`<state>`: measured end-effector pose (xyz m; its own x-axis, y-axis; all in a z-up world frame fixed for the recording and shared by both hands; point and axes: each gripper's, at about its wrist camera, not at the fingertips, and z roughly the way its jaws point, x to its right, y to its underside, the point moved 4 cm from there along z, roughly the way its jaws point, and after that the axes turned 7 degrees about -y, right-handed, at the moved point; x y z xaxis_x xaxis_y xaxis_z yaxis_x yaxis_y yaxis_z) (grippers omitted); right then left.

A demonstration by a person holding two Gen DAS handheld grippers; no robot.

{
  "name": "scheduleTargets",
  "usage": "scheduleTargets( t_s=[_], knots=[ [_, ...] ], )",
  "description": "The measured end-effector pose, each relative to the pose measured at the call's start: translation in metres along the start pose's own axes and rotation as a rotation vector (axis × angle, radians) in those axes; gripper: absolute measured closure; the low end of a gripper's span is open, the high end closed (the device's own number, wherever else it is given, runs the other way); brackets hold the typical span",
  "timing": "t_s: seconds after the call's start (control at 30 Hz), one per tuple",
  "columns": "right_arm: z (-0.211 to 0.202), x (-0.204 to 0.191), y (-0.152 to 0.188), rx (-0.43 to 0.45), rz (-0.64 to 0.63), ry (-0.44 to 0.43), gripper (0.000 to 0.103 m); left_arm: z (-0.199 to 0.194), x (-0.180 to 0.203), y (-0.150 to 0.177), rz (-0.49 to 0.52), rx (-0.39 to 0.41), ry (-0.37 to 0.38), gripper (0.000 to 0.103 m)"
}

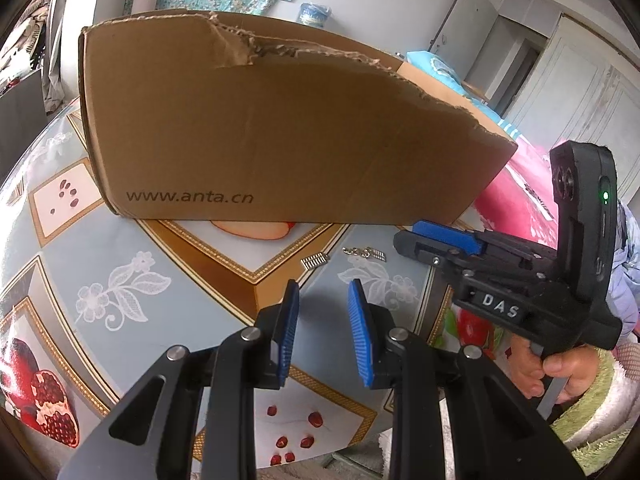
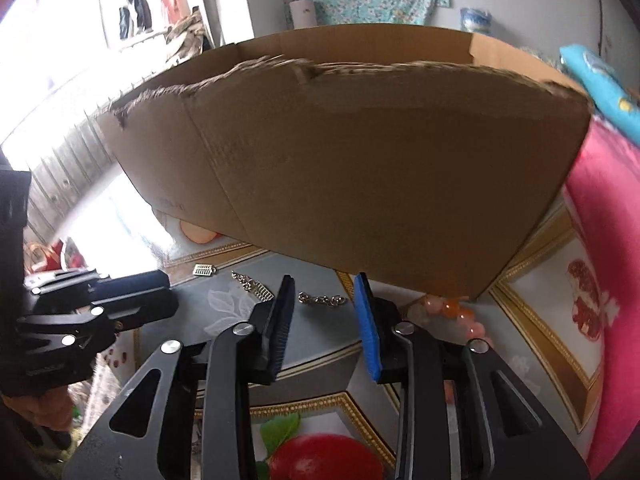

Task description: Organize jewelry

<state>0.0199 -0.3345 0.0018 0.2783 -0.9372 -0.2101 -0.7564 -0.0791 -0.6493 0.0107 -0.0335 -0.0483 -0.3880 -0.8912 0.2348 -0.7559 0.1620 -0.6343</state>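
A gold chain (image 2: 322, 300) lies on the bench (image 2: 312, 332) before the cardboard box (image 2: 360, 160), between the right gripper (image 2: 325, 312)'s spread, empty jaws; closing too high could miss the flat links

A table (image 1: 120, 248) is shown, covered by a glossy printed cloth with pomegranates, white flowers and gold-bordered panels. A torn-edged cardboard box (image 1: 280, 132), printed "www.anta.cn", is set on it. Before the box, a small ribbed metal piece (image 1: 315, 260), a chained piece (image 1: 366, 253) and a short chain (image 2: 322, 300) are laid apart. Orange-pink beads (image 2: 452, 308) are seen at the box's near corner.
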Motion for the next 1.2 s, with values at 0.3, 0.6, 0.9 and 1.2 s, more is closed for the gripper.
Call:
scheduleTargets(
  t_s=[0.3, 0.6, 0.9, 1.2],
  knots=[
    [0.001, 0.011, 0.000, -0.027, 0.004, -0.021, 0.102, -0.002, -0.002, 0.001, -0.003, 0.002, -0.002, 0.078],
    [-0.035, 0.064, 0.002, 0.041, 0.234, -0.211, 0.102, -0.001, 0.002, -0.001, 0.015, 0.001, -0.027, 0.078],
    [-0.033, 0.070, 0.001, 0.058, 0.313, -0.311, 0.102, 0.006, 0.012, -0.006, 0.072, 0.004, -0.089, 0.078],
    [-0.028, 0.061, 0.002, 0.051, 0.305, -0.322, 0.102, 0.019, 0.020, -0.016, 0.107, -0.008, -0.149, 0.078]
  ],
)
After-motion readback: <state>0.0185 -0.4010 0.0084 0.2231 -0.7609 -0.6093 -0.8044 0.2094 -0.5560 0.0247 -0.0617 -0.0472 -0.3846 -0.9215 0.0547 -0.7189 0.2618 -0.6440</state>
